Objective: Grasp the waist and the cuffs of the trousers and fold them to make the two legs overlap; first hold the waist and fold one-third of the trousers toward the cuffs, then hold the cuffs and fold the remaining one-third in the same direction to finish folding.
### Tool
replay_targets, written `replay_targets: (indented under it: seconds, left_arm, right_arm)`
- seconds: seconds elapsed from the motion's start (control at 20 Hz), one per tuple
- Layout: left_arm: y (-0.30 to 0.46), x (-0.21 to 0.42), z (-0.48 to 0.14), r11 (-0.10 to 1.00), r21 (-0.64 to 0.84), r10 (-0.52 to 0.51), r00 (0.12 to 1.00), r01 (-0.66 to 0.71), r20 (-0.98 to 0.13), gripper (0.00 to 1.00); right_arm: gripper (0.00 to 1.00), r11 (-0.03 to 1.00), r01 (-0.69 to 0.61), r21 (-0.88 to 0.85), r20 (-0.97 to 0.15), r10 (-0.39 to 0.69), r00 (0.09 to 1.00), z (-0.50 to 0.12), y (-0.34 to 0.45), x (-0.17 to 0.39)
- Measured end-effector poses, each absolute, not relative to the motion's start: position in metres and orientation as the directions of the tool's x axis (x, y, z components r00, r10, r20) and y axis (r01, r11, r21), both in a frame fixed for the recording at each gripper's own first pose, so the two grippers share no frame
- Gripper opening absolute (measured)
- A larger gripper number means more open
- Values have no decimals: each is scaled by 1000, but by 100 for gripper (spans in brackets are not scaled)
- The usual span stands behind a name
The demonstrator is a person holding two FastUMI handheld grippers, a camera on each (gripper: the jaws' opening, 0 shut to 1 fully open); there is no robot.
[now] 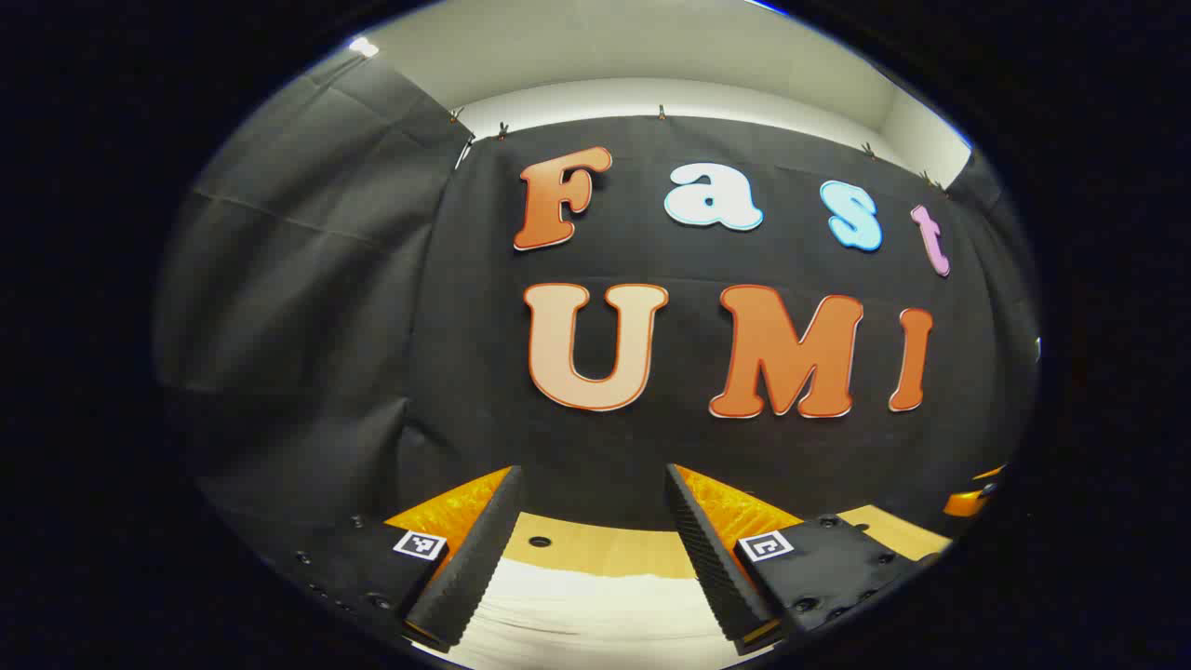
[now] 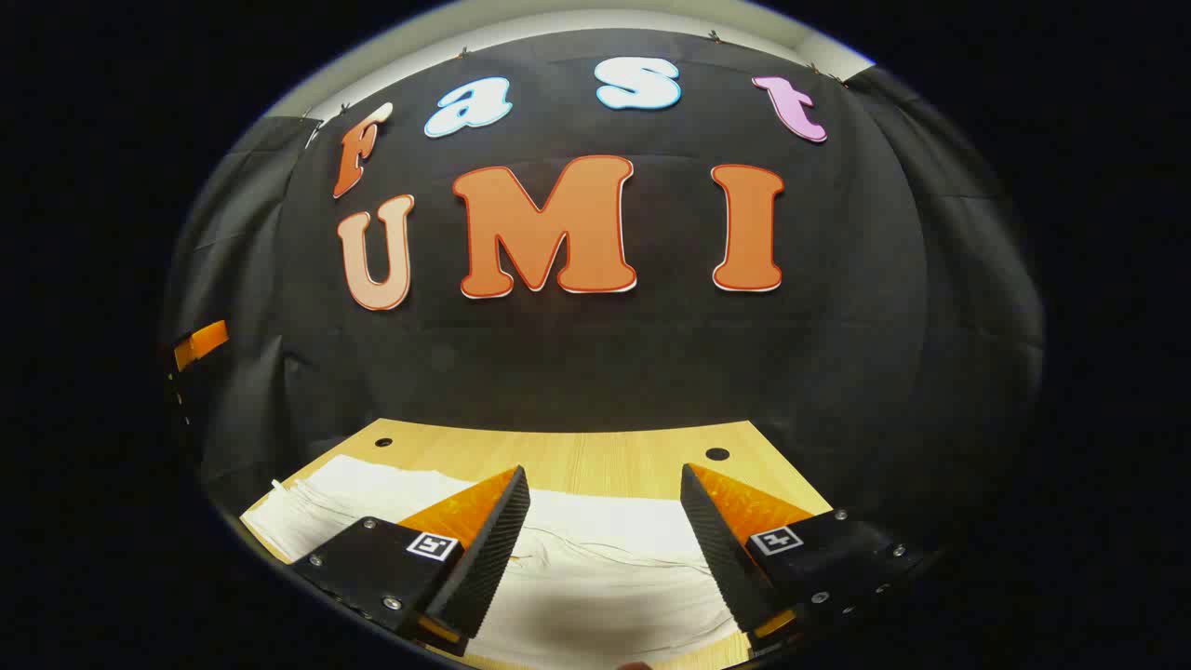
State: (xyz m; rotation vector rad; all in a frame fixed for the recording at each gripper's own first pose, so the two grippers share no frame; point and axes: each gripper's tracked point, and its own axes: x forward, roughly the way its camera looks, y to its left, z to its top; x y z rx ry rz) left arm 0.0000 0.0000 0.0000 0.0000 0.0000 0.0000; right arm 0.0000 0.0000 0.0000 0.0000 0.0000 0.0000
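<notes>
White trousers lie spread flat on a light wooden table, running from the left edge to under my right gripper. That gripper hangs above the cloth, open, with nothing between its fingers. In the left gripper view the same white trousers show low between the fingers of my left gripper, which is open and held above them. Waist and cuffs cannot be told apart from here.
The table's far edge meets the black cloth wall. Two small dark holes sit in the tabletop near that edge. The other gripper's body shows at the far left of the right gripper view, and likewise at the right of the left gripper view.
</notes>
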Motion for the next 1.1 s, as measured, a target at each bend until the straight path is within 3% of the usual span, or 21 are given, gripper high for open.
replay_targets:
  seconds: [0.25,0.65,0.75,0.8,1.1]
  left_arm:
    - [3,27,6,998,-26,-57,998,57,-20,96]
    - [72,40,7,990,120,72,997,-71,-5,95]
    - [74,44,5,989,130,68,998,-66,-13,95]
    - [74,45,4,990,129,61,998,-58,-17,100]
    - [82,53,-9,991,129,53,998,-47,-45,96]
  right_arm:
    - [98,999,41,4,-1,-41,999,3,-1,-2]
    - [98,999,48,11,-41,-47,998,-15,25,-7]
    - [98,999,49,11,-51,-48,998,-16,29,-4]
    - [98,999,42,21,-56,-41,998,-16,32,-1]
    - [98,995,25,101,-99,-15,995,-26,40,6]
